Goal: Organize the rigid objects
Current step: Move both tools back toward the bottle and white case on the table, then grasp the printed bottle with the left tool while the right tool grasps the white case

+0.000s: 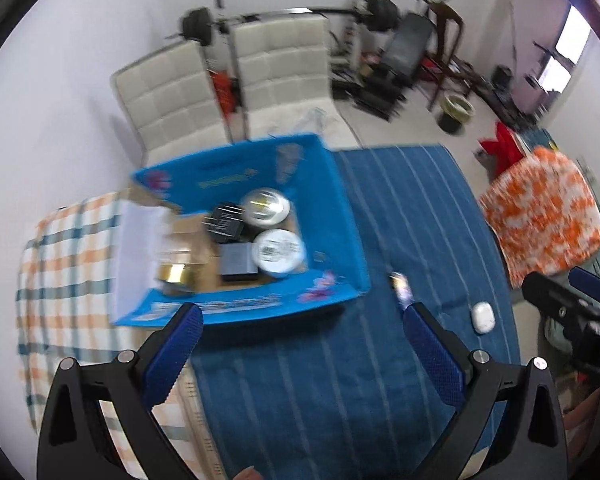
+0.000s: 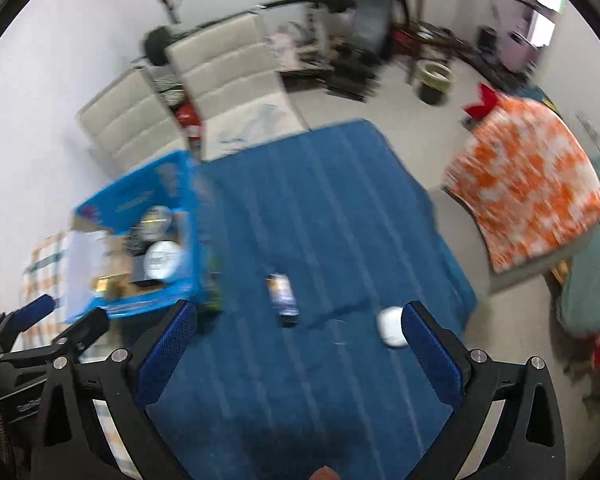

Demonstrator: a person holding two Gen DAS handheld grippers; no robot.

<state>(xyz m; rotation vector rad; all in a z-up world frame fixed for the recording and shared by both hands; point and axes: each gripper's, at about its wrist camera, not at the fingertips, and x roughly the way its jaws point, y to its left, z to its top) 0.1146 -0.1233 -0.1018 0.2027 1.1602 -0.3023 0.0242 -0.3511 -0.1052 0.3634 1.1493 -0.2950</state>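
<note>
A blue cardboard box (image 1: 332, 216) (image 2: 190, 240) stands on the table's left part. It holds two round tins (image 1: 278, 254), dark boxes (image 1: 238, 260) and a gold item (image 1: 172, 272). A small blue-and-white pack (image 2: 283, 294) (image 1: 400, 286) and a white oval case (image 2: 392, 330) (image 1: 483, 316) lie on the blue striped cloth (image 2: 320, 220). My left gripper (image 1: 300, 316) is open and empty, above the box's near edge. My right gripper (image 2: 298, 316) is open and empty, above the cloth; the white case lies just by its right finger (image 2: 432, 356).
A checked cloth (image 1: 60, 264) covers the table's left side. Two white padded chairs (image 1: 220, 80) stand behind the table by the wall. An orange patterned cover (image 2: 528, 176) lies to the right. Gym equipment (image 1: 380, 28) fills the far corner.
</note>
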